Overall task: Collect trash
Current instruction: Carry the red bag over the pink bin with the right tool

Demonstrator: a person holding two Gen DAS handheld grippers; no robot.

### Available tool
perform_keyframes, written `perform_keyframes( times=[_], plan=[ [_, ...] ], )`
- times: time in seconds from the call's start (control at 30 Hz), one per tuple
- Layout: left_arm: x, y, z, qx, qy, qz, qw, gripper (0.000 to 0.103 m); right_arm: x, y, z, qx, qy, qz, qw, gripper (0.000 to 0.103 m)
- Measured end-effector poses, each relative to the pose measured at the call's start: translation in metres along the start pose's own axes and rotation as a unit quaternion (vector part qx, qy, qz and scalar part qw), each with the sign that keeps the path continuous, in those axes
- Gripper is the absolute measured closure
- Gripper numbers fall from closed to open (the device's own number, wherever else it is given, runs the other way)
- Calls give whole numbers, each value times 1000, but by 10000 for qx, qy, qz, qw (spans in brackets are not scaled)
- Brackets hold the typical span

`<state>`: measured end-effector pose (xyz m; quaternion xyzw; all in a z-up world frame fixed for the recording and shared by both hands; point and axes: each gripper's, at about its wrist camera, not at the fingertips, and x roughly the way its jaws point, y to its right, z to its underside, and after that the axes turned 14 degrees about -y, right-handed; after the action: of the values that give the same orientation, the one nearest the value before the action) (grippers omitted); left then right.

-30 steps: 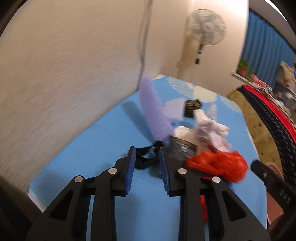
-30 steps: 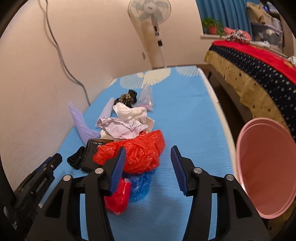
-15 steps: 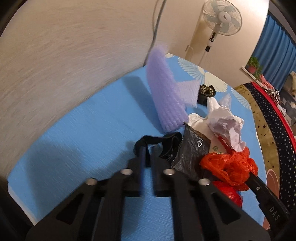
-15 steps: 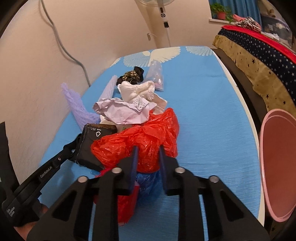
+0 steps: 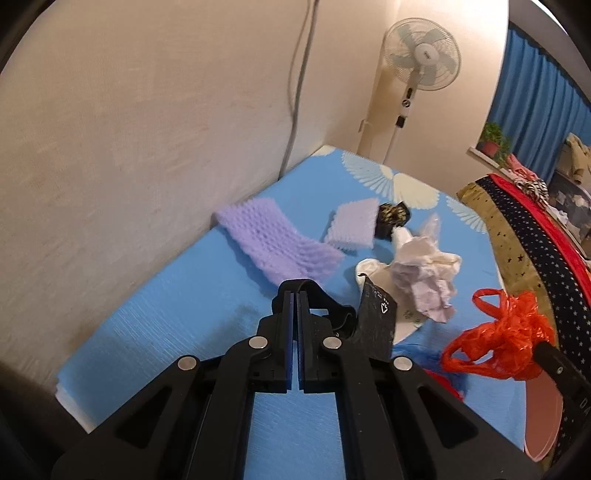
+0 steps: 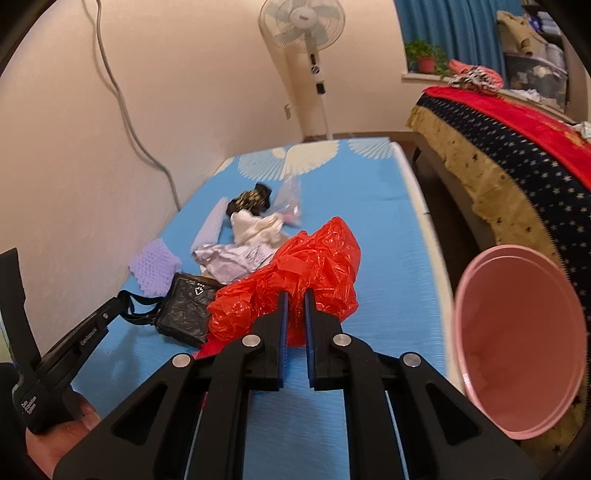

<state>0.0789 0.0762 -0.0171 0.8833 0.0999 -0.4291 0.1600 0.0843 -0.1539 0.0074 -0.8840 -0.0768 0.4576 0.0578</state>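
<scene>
Trash lies on a blue mat. My left gripper is shut on the handle of a black plastic bag, which also shows in the right wrist view. My right gripper is shut on a red plastic bag and holds it lifted off the mat; it also shows in the left wrist view. Crumpled white paper, purple foam netting and a small dark wrapper lie farther along the mat. A blue bag lies under the pile.
A pink bin stands at the mat's right edge. A wall with a hanging cable runs along the left. A standing fan is at the far end. A bed with a red and starred cover is on the right.
Both grippers closed: the left on the black bag's handle, the right on the red bag. The red bag has been lifted off the pile.
</scene>
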Motion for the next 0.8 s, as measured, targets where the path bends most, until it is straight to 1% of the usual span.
perform_keyframes(
  times=[0.3, 0.37, 0.6, 0.67, 0.8],
  plan=[
    [-39, 8, 8, 302, 438, 102, 9985, 102, -43, 26, 9, 263, 397, 355, 9982, 94],
    [-43, 12, 9, 366, 477, 178, 9980, 102, -52, 32, 10, 332, 484, 422, 9974, 94],
    [-55, 34, 16, 690, 414, 683, 9944, 102, -77, 51, 12, 536, 719, 724, 9933, 94],
    [-56, 40, 17, 758, 383, 795, 9932, 102, -84, 57, 11, 540, 780, 859, 9918, 94],
    [-59, 60, 20, 1048, 362, 991, 9889, 102, -95, 68, 11, 664, 894, 994, 9888, 94]
  ],
)
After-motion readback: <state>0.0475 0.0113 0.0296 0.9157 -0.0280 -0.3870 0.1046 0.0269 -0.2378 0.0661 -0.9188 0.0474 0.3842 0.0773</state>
